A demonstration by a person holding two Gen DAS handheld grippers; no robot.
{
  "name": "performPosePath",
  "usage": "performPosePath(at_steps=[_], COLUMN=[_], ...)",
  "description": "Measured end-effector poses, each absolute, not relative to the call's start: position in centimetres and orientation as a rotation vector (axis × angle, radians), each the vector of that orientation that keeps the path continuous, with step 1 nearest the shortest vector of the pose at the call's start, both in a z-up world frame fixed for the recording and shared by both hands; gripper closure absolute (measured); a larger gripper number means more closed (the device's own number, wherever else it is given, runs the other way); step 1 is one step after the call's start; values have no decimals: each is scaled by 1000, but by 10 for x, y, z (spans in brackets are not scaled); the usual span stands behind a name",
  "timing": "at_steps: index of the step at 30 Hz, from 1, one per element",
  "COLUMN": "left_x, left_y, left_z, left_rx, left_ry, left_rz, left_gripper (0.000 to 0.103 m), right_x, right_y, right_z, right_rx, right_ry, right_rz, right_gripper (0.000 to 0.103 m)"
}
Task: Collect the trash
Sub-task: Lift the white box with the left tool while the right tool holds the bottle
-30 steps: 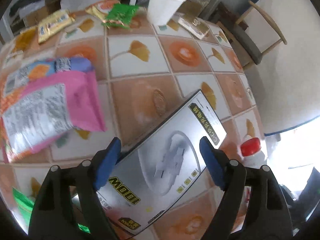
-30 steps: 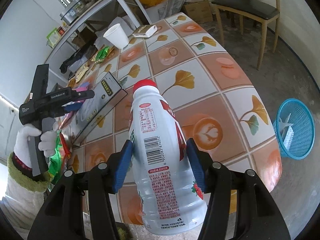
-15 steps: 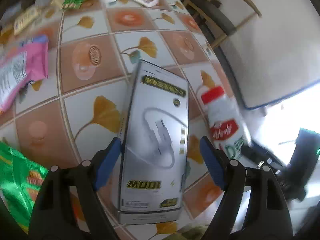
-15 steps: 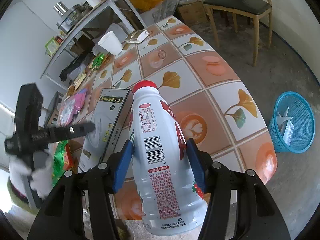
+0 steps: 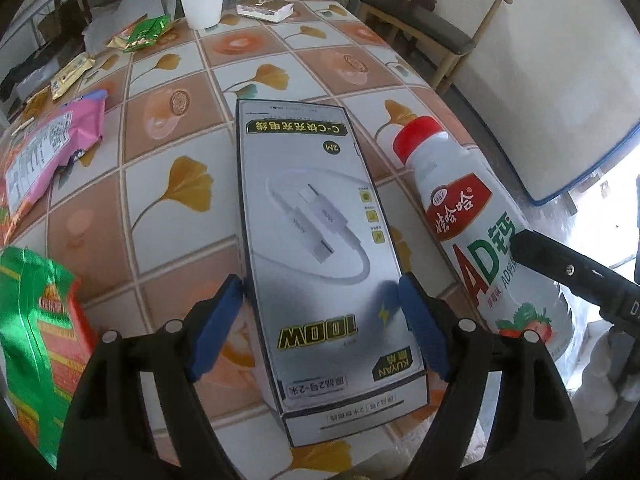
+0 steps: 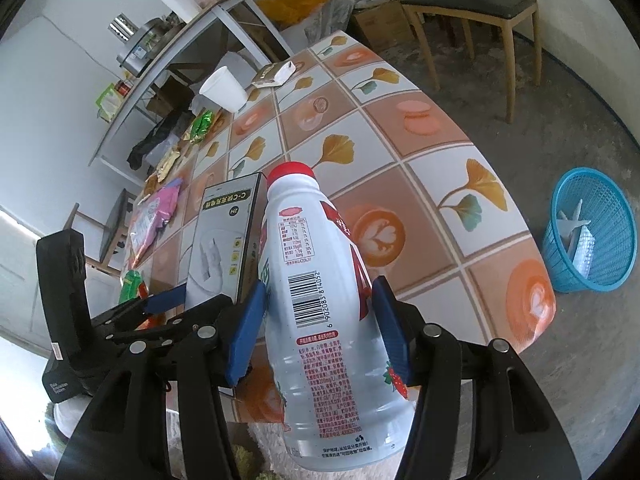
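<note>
Left wrist view: left gripper (image 5: 320, 332), blue-padded fingers (image 5: 218, 326) clamped on both long sides of a silver cable box (image 5: 320, 248), held above the tiled surface (image 5: 176, 136). Just to its right, a white bottle (image 5: 476, 232) with a red cap, gripped by the right tool. On the surface: pink packet (image 5: 52, 152) at left, green packet (image 5: 32, 320) at lower left, white paper cup (image 5: 202, 0), small green wrapper (image 5: 146, 32) and a flat carton (image 5: 264, 9) at the far end. Right wrist view: right gripper (image 6: 320, 336), fingers (image 6: 244, 336) grasping the bottle (image 6: 324, 304) by its body, cap pointing away. Cable box (image 6: 224, 248) just beside it on the left, in the left gripper (image 6: 164, 300). Blue basket (image 6: 592, 236) on the floor beyond the surface (image 6: 420, 176) edge, holding pale scraps. Wooden chair (image 6: 476, 4) at the far right.
</note>
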State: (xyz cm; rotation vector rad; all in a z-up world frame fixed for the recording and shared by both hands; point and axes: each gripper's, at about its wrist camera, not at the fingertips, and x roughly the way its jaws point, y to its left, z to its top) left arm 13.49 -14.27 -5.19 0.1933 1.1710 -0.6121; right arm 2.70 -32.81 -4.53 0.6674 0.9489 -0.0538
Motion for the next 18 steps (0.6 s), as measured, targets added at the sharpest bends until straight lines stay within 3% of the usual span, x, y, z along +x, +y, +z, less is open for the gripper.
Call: performPosePath(at_steps=[7,14,18], left_x=[117,110,122], left_y=[-123,-105,-115], left_z=[-57,-49,-34], left_rx=[116,16,26], left_ry=[1221,1239,1166], left_rz=[-624,-635,-629], left_gripper=[28,35,22], right_x=[19,17,19], right_y=[-328,-328,-331], right_z=[-46,-46,-46], right_rx=[678,685,688], right_ry=[945,949,945], right_rz=[-42,-43,-54], right_gripper=[50,50,49])
